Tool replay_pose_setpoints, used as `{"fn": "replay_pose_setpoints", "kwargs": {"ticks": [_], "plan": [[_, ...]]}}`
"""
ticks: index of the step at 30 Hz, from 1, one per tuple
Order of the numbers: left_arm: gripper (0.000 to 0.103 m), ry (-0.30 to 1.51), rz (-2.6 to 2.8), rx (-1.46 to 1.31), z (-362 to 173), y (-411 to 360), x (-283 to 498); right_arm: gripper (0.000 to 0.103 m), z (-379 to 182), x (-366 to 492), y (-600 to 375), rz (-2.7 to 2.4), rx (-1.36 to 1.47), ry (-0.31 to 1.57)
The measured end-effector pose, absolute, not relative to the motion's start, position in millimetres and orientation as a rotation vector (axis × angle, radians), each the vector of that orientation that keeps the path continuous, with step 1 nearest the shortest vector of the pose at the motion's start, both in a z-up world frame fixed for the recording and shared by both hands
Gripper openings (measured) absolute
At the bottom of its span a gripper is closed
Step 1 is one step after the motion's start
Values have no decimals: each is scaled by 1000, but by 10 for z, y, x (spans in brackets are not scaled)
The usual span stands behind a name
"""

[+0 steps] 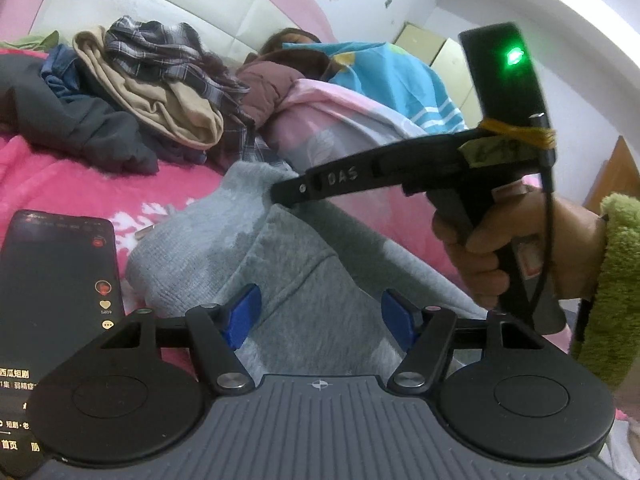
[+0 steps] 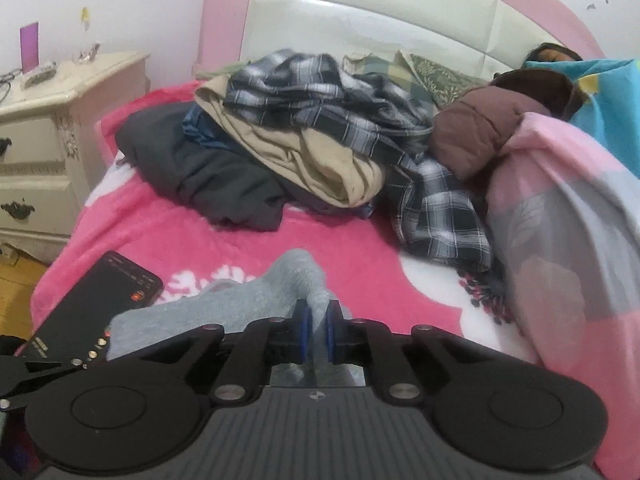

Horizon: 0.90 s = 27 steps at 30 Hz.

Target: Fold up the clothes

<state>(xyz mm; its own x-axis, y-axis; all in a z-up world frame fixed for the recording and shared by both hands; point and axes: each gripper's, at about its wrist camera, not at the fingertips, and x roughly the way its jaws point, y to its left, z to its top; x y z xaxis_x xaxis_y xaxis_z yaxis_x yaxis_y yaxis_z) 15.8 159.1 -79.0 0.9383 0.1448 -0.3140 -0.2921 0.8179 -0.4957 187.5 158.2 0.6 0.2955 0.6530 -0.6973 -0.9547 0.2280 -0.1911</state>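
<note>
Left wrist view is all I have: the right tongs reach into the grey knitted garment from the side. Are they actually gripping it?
Observer: Yes. The right wrist view shows the right tongs shut on a raised fold of the grey knitted garment.
Operator: What stands beyond the bed's edge, past the black phone?
Observer: A cream carved nightstand, beside the pink fleece bed cover.
Operator: Anything next to the plaid shirt?
Observer: A dark fringe with pink tips lies at its lower edge.

home bedroom: bed (image 2: 248, 248), nightstand (image 2: 48, 120)
</note>
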Motion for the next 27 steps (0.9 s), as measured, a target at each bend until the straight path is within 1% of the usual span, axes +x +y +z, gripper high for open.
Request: {"fn": "replay_pose_setpoints", "kwargs": {"ticks": [5, 10, 13, 14, 15, 17, 19, 21, 27], "plan": [[66, 278, 239, -567, -794, 1590, 162, 10, -113, 1962, 1590, 1179, -683, 558], [64, 278, 243, -576, -803, 1604, 157, 13, -295, 2073, 1620, 1166, -685, 595], [65, 275, 246, -572, -802, 1599, 156, 20, -318, 2137, 1591, 1144, -630, 626], [65, 273, 247, -571, -803, 1598, 154, 26, -294, 2151, 1575, 1136, -614, 635], [65, 272, 249, -570, -804, 1597, 152, 37, -249, 2162, 1551, 1122, -601, 639], [65, 269, 251, -564, -805, 1587, 151, 48, -135, 2157, 1476, 1083, -582, 626], [65, 268, 255, -555, -803, 1571, 154, 49, 29, 2138, 1338, 1036, -555, 600], [65, 266, 258, -545, -798, 1553, 156, 52, 203, 2095, 1149, 986, -513, 578], [68, 240, 254, -497, -752, 1482, 81, 52, 662, 1816, 256, 835, -367, 535]]}}
